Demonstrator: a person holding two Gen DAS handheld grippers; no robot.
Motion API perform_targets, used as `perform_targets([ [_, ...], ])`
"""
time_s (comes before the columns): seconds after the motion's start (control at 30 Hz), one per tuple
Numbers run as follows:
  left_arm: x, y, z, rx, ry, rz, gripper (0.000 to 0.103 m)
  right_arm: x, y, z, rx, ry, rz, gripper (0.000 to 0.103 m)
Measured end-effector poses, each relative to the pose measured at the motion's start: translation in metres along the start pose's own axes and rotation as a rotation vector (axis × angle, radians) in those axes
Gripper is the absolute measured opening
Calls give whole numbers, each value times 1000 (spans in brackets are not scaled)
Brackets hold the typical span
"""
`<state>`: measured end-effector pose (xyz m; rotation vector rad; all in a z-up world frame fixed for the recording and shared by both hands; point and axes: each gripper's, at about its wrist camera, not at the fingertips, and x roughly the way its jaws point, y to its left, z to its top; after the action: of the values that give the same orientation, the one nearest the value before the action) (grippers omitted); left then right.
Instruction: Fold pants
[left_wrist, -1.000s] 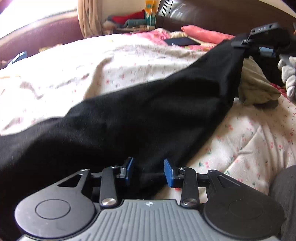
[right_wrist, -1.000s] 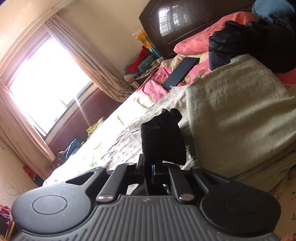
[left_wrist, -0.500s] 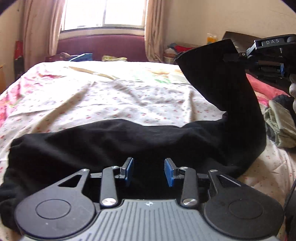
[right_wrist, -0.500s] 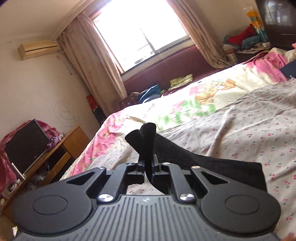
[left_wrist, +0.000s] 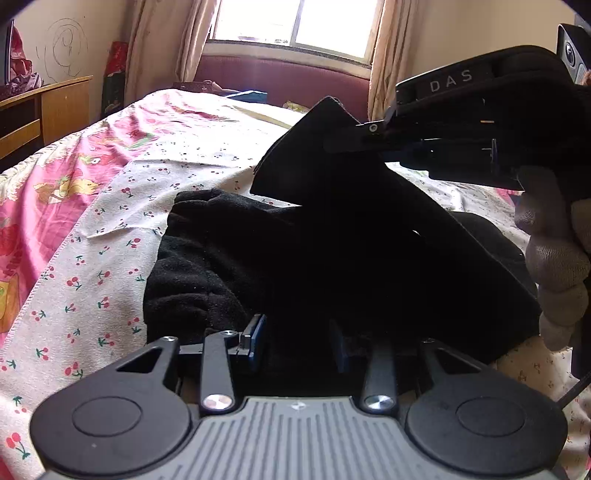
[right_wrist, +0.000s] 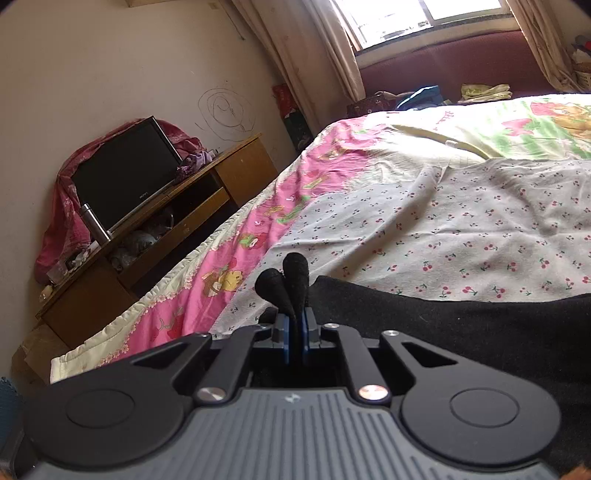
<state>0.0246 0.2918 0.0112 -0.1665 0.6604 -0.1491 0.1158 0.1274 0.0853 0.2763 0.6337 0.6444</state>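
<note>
- Two grippers are in play: the right gripper (right_wrist: 295, 339) is clamped tight on a pinched-up edge of the black pants (left_wrist: 332, 258), with two little nubs of fabric poking out past the blue pads (right_wrist: 284, 341)
- the left gripper (left_wrist: 297, 345) is parked with its jaws spread apart, pants lying in the gap but nothing being squeezed
- in the left view the right gripper (left_wrist: 373, 144) is seen held up above the pile by a gloved hand (left_wrist: 554, 251), with a flap of cloth hanging down from it
- the rest of the pants is bunched on the cherry-print sheet (right_wrist: 480, 229), running from the left gripper forward and to the right, so the long axis is roughly across the bed (left_wrist: 92, 240)
- the fold is judged to be about halfway, since the lifted end hangs over the lower layer and isn't laid flat yet
- the lifted end is closest to the right hand, so the lay-down would probably be done from there, while the left is nearer the fold line
- a wooden desk (right_wrist: 155, 236) with a monitor (right_wrist: 125, 173) is sitting well off to the side, no bother
</note>
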Motion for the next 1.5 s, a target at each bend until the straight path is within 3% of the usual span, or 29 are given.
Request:
perform_targets([
  [0.1, -6, 7, -3, -12, -12, -3, 50, 4, 23, -6, -83, -26, -16, 8],
  [0.27, -11, 15, -10, -22, -7, -8, 50, 22, 49, -23, -148, 29, 15, 8],
  [0.37, -14, 17, -15, -27, -3, -6, 50, 34, 60, -41, -259, 84, 3, 12],
  [0.43, -19, 16, -17, -28, 4, 0, 50, 42, 61, -54, -310, 167, 12, 21],
  [0.53, -28, 18, -27, -21, 28, 24, 51, 39, 51, -64, -198, 223, 113, 23],
  [0.67, -41, 23, -36, -14, 55, 71, 51, 25, 59, -62, -215, 188, 176, 23],
  [0.77, -56, 25, -33, -20, 33, 97, 51, 2, 54, -50, -204, 136, 200, 23],
  [0.9, -58, 17, -13, 13, -31, 85, 51, -32, 15, -30, -148, 73, 95, 24],
  [1.07, -22, -7, 17, 55, -105, -13, 53, -74, -70, -4, -95, 5, -197, 29],
  [1.17, 12, -21, 25, 92, -90, -56, 54, -100, -121, 0, -23, -19, -336, 31],
  [1.23, 41, -27, 19, 115, -7, -46, 54, -120, -153, -7, 61, -39, -376, 37],
  [1.3, 60, -25, 10, 115, 59, -36, 55, -135, -184, -18, 175, -49, -370, 47],
  [1.33, 61, -24, 9, 117, 61, -38, 55, -137, -197, -25, 233, -37, -349, 48],
  [1.4, 54, -29, 11, 139, 68, -38, 55, -135, -224, -42, 359, 4, -259, 48],
  [1.47, 52, -32, 15, 153, 80, -20, 56, -129, -239, -55, 434, -8, -171, 55],
  [1.5, 51, -35, 17, 162, 85, -11, 56, -126, -245, -60, 455, -21, -144, 63],
])
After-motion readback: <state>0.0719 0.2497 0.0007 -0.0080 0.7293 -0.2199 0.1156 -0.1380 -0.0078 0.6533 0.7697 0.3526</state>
